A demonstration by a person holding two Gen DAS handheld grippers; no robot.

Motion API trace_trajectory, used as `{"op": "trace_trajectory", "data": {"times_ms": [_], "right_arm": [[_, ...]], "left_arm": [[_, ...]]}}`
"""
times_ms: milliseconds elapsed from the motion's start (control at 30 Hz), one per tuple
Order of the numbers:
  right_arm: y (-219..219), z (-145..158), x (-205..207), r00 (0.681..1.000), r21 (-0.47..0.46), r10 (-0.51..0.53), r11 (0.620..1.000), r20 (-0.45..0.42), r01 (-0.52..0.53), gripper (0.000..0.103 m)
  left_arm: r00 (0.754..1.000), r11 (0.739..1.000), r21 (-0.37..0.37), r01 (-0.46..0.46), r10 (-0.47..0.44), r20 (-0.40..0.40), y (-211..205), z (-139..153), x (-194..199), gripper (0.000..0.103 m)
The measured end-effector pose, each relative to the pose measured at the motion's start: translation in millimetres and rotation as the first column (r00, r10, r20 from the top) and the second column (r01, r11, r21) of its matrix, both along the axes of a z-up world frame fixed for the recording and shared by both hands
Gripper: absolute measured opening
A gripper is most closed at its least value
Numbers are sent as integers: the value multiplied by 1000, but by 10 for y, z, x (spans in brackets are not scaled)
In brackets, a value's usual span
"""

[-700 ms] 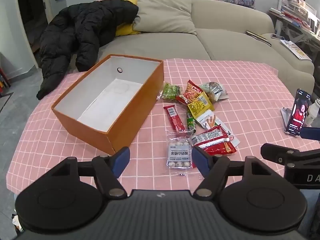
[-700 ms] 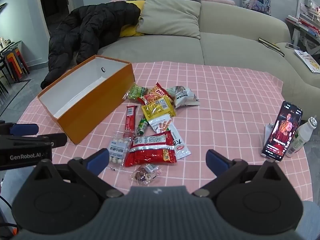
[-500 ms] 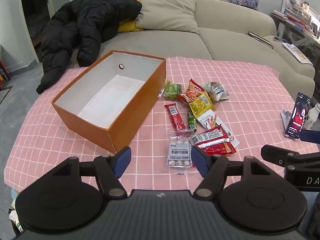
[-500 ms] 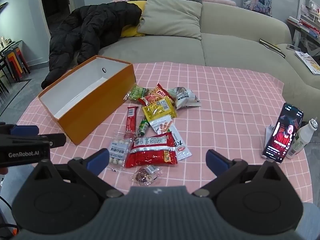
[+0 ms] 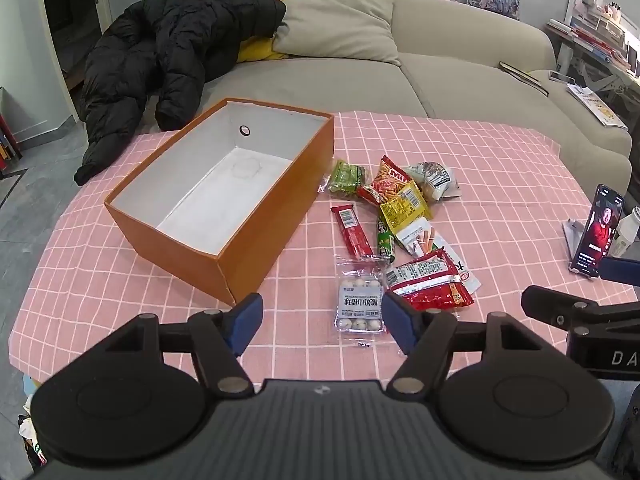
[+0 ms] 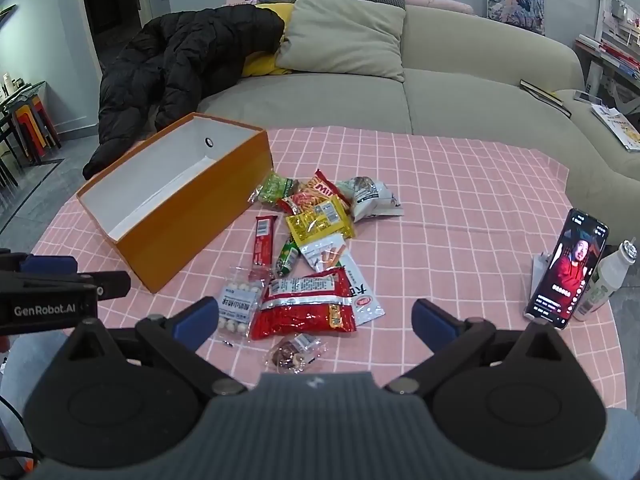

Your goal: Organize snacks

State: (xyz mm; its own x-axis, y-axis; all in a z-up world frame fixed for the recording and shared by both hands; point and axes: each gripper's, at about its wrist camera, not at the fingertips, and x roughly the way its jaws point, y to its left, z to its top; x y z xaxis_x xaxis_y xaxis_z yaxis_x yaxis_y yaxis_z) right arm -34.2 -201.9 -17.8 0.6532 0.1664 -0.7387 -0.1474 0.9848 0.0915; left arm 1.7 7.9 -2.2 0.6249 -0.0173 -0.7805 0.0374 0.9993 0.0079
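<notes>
At centre frame, crinkled foil snack packets (image 5: 400, 236) lie heaped on pink checked cloth (image 5: 500, 168), right of a rectangular orange cardboard box (image 5: 276, 216); left gripper (image 5: 322, 322) and right gripper (image 6: 316, 320) both gape wide, holding nothing.

Beige sofa (image 5: 420, 76) with pillow (image 5: 336, 12) and black jacket (image 5: 168, 52), grey floor (image 5: 36, 164), pink-checked table (image 5: 500, 160).

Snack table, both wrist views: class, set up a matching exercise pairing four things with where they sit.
Things:
1. orange box
2. phone
3. white-ball packet
4. black jacket

Places:
A. on the sofa
B. propped by a small bottle, table's right edge
C. between the left gripper's open fingertips in its view
D. left of the snack pile, nothing inside

Pairs: 1-D, 2-B, 3-C, 4-A
</notes>
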Motion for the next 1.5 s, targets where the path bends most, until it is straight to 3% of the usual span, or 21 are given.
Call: {"op": "trace_trajectory", "data": {"times_ms": [1500], "right_arm": [[0, -51, 21, 1000, 9, -6, 1000, 1, 6, 99]], "left_arm": [[1000, 1000, -9, -7, 7, -11, 7, 0, 13, 80]]}}
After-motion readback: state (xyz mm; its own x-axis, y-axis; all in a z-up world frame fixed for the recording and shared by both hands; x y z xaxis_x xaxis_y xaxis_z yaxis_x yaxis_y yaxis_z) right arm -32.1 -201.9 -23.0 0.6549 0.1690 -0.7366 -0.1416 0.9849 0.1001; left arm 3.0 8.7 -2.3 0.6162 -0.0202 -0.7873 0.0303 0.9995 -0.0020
